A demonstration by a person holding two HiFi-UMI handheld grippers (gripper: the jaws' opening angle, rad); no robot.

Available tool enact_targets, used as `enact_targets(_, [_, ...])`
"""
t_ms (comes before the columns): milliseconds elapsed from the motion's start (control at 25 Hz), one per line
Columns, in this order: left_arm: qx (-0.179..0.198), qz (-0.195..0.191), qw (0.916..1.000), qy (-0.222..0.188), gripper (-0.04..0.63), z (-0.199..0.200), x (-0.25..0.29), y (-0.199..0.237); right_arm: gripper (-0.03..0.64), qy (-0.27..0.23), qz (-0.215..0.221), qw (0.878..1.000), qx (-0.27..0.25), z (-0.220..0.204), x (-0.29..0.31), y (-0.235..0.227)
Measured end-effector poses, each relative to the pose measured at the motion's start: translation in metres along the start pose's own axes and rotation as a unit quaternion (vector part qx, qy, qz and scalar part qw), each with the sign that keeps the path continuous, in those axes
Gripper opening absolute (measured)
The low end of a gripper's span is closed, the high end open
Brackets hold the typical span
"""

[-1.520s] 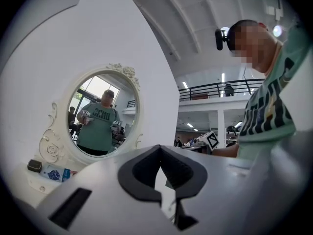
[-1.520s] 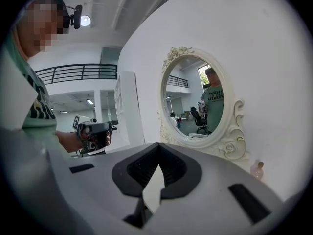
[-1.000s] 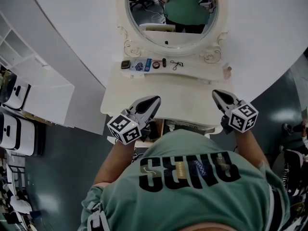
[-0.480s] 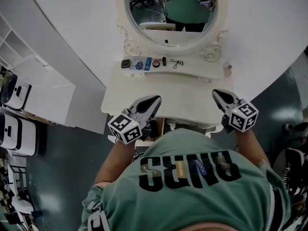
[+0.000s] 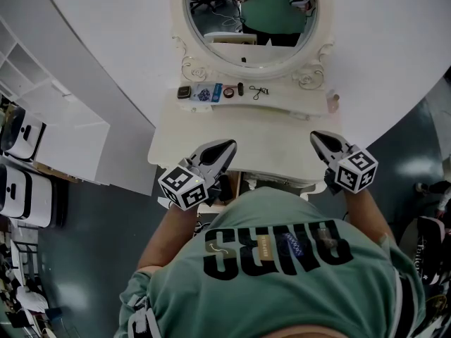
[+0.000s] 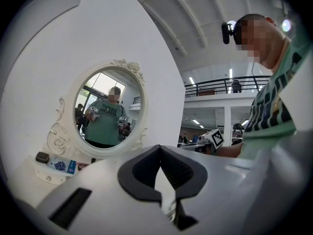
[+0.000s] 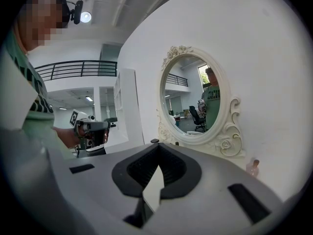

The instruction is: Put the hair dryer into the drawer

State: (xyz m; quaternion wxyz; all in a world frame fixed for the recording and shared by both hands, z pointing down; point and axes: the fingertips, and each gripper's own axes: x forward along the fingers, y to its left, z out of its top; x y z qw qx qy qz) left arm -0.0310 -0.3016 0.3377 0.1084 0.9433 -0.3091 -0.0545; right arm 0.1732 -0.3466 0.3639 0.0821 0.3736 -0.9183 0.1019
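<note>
Hair dryer shows nowhere: perhaps already inside the drawer, perhaps elsewhere. We hold left gripper point(image 5: 227, 146) and right gripper point(image 5: 315, 136) closed together, empty, above the near edge of the dressing table point(image 5: 264, 138).

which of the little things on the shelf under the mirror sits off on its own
The small pinkish bottle, alone at the right end of the shelf, on the right gripper's side. The others lie together in a row just under the mirror.

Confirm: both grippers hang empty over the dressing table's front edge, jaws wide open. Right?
No: the jaws are shut, not open; the left gripper and right gripper views each show tips meeting, nothing between. Both hang empty over the front edge of the dressing table.
</note>
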Motion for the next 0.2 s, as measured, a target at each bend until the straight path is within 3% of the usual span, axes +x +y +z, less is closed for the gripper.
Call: enact_targets(200, [-0.001,0.000,1.0000,0.001,0.009,0.0001,-0.0028,-0.0013,-0.006,0.004,0.004,1.000,-0.003,-0.0010,-0.0002,0.0052])
